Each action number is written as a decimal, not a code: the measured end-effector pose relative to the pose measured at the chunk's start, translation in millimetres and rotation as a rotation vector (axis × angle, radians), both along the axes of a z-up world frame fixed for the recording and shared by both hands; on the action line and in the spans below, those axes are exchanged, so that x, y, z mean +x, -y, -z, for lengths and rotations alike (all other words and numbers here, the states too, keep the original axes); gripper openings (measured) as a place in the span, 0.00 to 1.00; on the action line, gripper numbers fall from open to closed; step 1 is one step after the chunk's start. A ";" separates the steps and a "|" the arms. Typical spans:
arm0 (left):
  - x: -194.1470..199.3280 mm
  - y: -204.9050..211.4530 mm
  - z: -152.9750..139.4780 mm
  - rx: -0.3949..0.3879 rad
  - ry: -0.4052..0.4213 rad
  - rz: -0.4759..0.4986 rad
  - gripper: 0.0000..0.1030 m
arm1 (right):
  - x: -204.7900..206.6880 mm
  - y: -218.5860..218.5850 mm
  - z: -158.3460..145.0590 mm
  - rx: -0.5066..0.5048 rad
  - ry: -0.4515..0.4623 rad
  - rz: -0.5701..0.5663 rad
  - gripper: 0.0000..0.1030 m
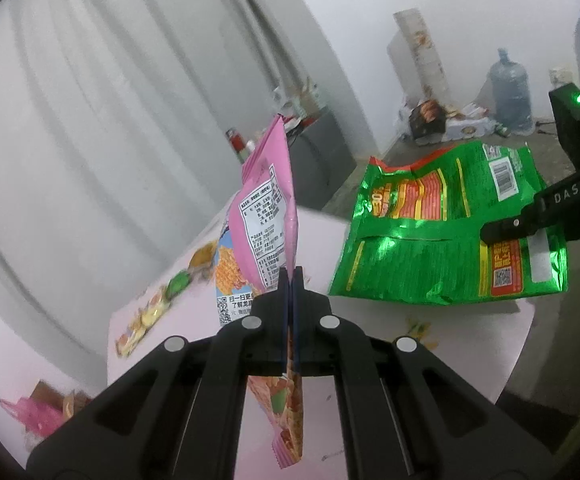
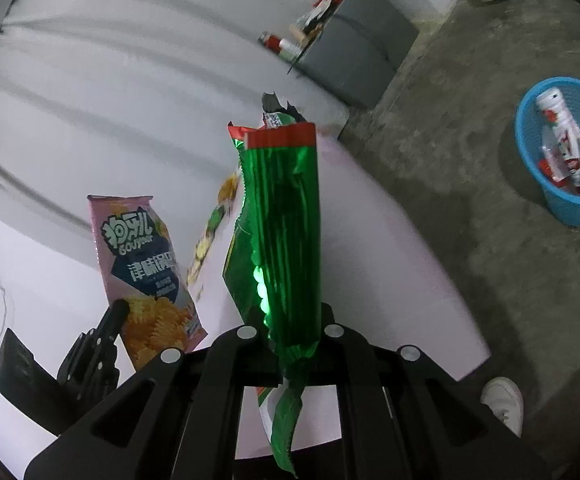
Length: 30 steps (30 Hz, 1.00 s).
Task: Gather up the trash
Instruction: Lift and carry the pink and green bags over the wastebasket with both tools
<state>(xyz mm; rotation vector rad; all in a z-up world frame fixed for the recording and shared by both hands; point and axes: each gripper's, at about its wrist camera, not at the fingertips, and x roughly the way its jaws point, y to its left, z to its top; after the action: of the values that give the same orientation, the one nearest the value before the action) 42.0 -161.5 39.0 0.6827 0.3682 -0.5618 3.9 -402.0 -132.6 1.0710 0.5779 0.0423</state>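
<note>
both claws carrying snack bags above the table

the left gripper (image 1: 291,276) is clenching the lower part of a flat pink foil snack bag with a white label (image 1: 263,216), holding it upright and edge-on so it is hanging clear of the pale pink table top (image 1: 430,344); the right gripper (image 2: 290,336) is pinching a shiny green foil snack bag with a red top strip (image 2: 281,220) near its bottom, the crumpled tail dangling below the closed jaws; each bag is being held off the surface, probably so both can travel in one trip; further out, a strip of small printed wrappers (image 1: 157,308) is lying on the table, and a blue mesh plastic waste basket (image 2: 562,196) already holding wrappers is sitting on the concrete floor well apart to the right, the likely drop point
</note>
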 end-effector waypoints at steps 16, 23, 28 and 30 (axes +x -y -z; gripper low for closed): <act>5.5 115.6 -23.1 -0.125 -0.159 0.238 0.00 | -78.3 112.8 -1.5 -0.048 0.013 0.321 0.05; 34.7 163.7 -9.6 -0.170 -0.331 0.286 0.00 | -75.6 182.0 31.6 -0.276 -0.250 0.437 0.04; 62.9 197.4 18.8 -0.187 -0.485 0.281 0.00 | -37.1 206.5 86.6 -0.374 -0.412 0.397 0.05; 73.5 205.9 29.4 -0.185 -0.536 0.269 0.00 | -20.9 216.9 106.7 -0.383 -0.438 0.373 0.04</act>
<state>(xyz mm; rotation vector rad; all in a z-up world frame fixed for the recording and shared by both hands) 115.5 -367.5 9.6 0.3957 0.7191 -1.0266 -17.1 -618.8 -239.3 0.7975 0.7331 -0.6196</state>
